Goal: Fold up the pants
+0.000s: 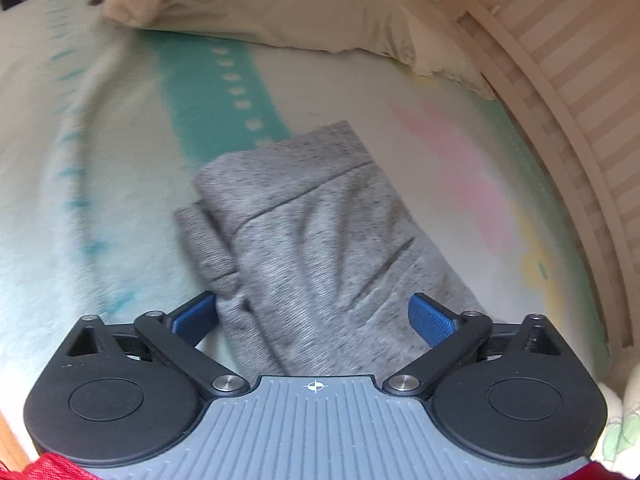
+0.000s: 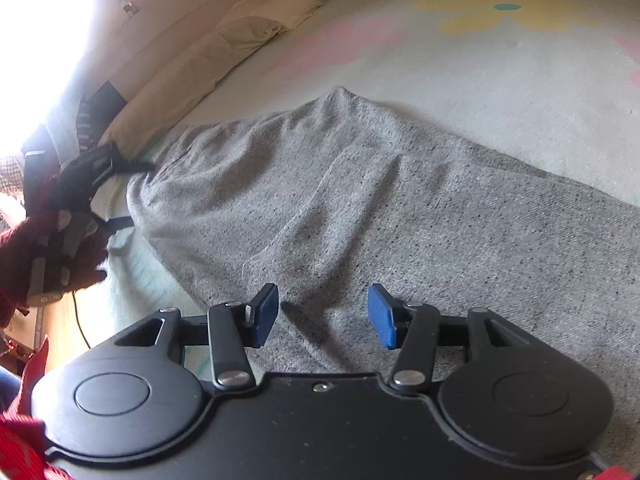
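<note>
Left gripper (image 1: 314, 318) wide, straddling the grey sweatpants (image 1: 320, 236) mid-blanket (image 1: 100, 200); right gripper (image 2: 322, 316) gaping, empty, over cloth. Advice: pinch both layers at the edge, lift together, lay hem on waistband, smooth wrinkles.

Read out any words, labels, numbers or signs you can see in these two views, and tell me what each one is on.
No words, brands or numbers are readable in either view.
One sign only: a small white crosshair mark printed on the grey ribbed body of the left gripper.
The grey pants and the flowered blanket carry no text.
</note>
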`<state>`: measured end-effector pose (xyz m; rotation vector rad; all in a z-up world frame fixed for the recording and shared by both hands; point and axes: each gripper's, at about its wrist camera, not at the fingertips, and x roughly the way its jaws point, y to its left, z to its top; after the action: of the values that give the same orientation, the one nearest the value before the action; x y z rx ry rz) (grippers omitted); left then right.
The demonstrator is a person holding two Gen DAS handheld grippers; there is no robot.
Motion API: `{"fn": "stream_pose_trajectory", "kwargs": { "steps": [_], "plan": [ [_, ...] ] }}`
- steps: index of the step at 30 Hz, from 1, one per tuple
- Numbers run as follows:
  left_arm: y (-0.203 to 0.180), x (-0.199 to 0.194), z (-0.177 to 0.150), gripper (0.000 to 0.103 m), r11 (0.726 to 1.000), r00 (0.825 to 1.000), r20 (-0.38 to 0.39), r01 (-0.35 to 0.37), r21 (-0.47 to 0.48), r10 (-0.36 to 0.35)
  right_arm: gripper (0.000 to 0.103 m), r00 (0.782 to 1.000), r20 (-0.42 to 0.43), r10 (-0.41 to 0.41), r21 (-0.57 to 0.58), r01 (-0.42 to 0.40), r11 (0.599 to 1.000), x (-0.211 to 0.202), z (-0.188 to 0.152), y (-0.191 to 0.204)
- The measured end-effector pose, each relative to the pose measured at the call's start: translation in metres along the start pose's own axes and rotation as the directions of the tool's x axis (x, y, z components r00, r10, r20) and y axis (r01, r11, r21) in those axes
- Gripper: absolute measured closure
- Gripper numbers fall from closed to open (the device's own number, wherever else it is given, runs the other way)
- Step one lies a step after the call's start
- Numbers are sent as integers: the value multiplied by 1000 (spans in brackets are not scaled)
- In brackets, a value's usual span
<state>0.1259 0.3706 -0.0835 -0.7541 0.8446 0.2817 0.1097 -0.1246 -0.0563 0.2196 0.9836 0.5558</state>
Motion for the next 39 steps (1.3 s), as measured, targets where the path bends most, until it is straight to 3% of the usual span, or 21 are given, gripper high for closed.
{"fn": "stream_pose_trajectory", "kwargs": {
  "steps": [10,12,13,14,17,22,25,30,35,37,39],
  "plan": [
    [-11,21,5,2,996,996,53,67,56,-70,45,1000,-3,6,-9,-6,1000,0,-1,-1],
    [-16,21,4,19,996,997,56,39,85,-44,45,1000,-4,5,-13,-5,1000,0,-1,0],
    [-20,20,3,55,995,998,61,-9,102,2,45,1000,-4,5,-14,-5,1000,0,-1,0],
    [-23,20,4,69,992,998,54,-26,125,19,45,1000,-4,5,-15,-5,1000,-1,-1,0],
    [-32,12,2,81,988,998,59,8,155,-17,45,1000,-2,6,-12,-6,1000,-3,-1,0],
    [-72,-15,-12,83,940,989,135,16,342,-65,45,1000,21,4,5,-4,1000,-13,3,-3],
    [-105,-39,-29,83,891,978,153,56,451,-139,45,999,52,1,27,-2,1000,-25,6,-8],
    [-165,-77,-75,84,747,952,125,134,652,-280,45,994,108,-13,78,5,997,-47,7,-23],
    [-217,-86,-132,84,589,924,-13,255,767,-383,45,989,137,-51,124,34,992,-66,3,-41],
    [-233,-77,-159,83,540,916,-94,309,783,-389,45,988,136,-77,151,56,987,-72,1,-51],
    [-242,-59,-186,81,512,911,-183,364,778,-369,45,986,131,-103,183,78,980,-77,-1,-61]
  ]
}}
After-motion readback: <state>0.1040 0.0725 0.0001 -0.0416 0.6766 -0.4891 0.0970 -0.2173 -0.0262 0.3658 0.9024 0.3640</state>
